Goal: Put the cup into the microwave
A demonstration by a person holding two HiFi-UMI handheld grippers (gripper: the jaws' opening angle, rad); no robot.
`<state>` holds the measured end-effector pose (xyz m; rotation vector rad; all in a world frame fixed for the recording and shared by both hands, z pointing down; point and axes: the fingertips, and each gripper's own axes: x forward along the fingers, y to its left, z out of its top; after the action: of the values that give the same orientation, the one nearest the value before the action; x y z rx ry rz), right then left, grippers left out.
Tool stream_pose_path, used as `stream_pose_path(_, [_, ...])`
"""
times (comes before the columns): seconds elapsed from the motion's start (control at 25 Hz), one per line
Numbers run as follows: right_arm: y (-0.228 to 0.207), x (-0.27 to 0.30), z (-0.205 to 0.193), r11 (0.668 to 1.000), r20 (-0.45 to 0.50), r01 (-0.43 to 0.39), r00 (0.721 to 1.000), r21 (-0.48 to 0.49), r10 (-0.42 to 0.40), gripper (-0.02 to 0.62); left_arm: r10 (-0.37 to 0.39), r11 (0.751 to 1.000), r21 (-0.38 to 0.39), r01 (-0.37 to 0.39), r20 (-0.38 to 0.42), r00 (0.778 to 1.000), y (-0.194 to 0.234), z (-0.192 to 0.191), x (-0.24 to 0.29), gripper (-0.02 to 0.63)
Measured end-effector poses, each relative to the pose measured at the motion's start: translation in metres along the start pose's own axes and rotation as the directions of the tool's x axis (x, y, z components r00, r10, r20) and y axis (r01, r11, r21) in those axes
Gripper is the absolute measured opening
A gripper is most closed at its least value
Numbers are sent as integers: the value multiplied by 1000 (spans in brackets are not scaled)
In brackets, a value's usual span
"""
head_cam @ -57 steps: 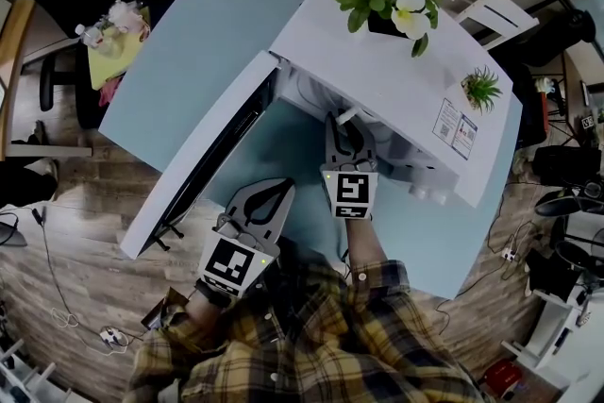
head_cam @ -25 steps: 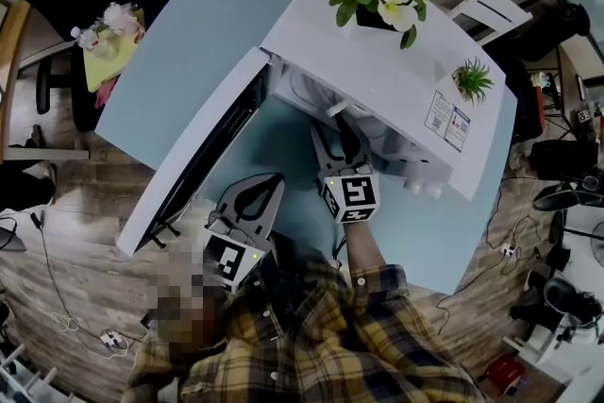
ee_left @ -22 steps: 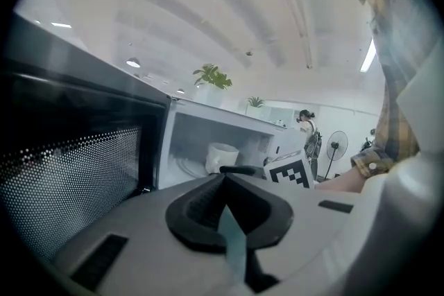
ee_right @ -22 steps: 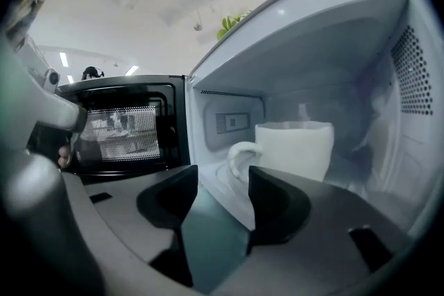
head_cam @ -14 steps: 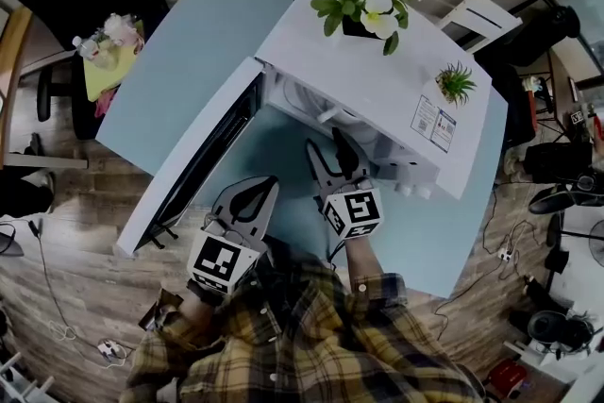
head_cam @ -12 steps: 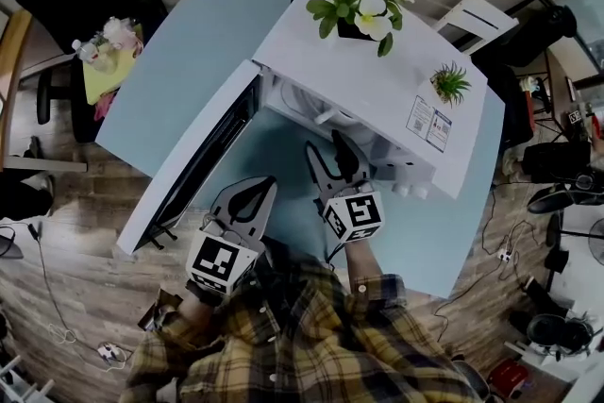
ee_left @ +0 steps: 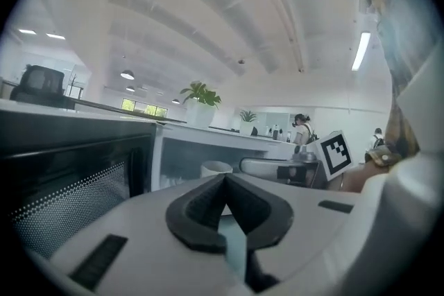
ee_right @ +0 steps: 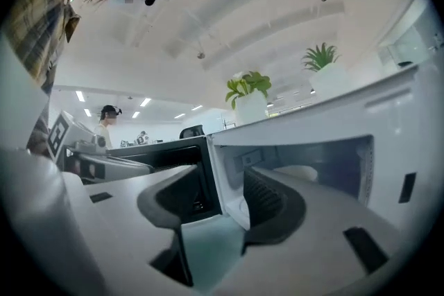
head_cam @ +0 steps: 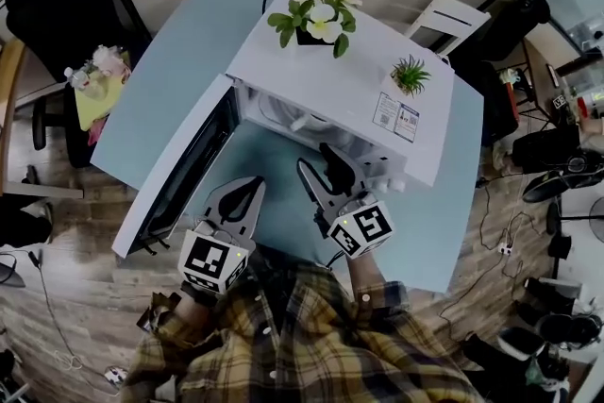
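Observation:
The white microwave (head_cam: 340, 85) stands on the light blue table (head_cam: 175, 75) with its door (head_cam: 175, 170) swung open to the left. Inside it sits the white cup (ee_left: 216, 168), also seen in the right gripper view as the cup (ee_right: 297, 173) and from above as the cup (head_cam: 300, 121). My right gripper (head_cam: 317, 160) hangs just outside the microwave's mouth. Its jaws have just been opening and stand open with nothing between them (ee_right: 215, 184). My left gripper (head_cam: 243, 192) is shut and empty, in front of the open door, its tips meeting (ee_left: 223, 180).
A pot of white flowers (head_cam: 311, 14) and a small green plant (head_cam: 410, 74) stand on top of the microwave. A white chair (head_cam: 445, 14) is behind the table. A small stand with flowers (head_cam: 94, 75) is at the left. Cables lie on the wooden floor.
My right gripper has drawn back out of the microwave's mouth toward me and risen, leaving the cup inside. The left gripper has lifted slightly.

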<state>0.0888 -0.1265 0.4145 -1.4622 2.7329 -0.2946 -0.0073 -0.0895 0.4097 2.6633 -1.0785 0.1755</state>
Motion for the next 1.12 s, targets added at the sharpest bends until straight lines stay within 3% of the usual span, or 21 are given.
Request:
stream_pose_path(0.28, [8, -32, 43, 998, 61, -9, 998, -65, 13, 188, -39, 999, 27, 38, 61, 997, -16, 26, 12, -8])
stream_pose_path(0.64, [-2, -90, 80, 994, 85, 75, 994, -80, -68, 147, -111, 992, 70, 104, 106, 988, -50, 48, 21, -8])
stream_pose_path(0.92, [-3, -116, 84, 992, 83, 101, 992, -72, -95, 59, -136, 988, 84, 127, 115, 984, -64, 53, 21, -8])
stream_pose_path(1.12, [1, -126, 77, 994, 65, 90, 994, -63, -86, 31, -136, 988, 83, 128, 102, 985, -68, 49, 15, -8])
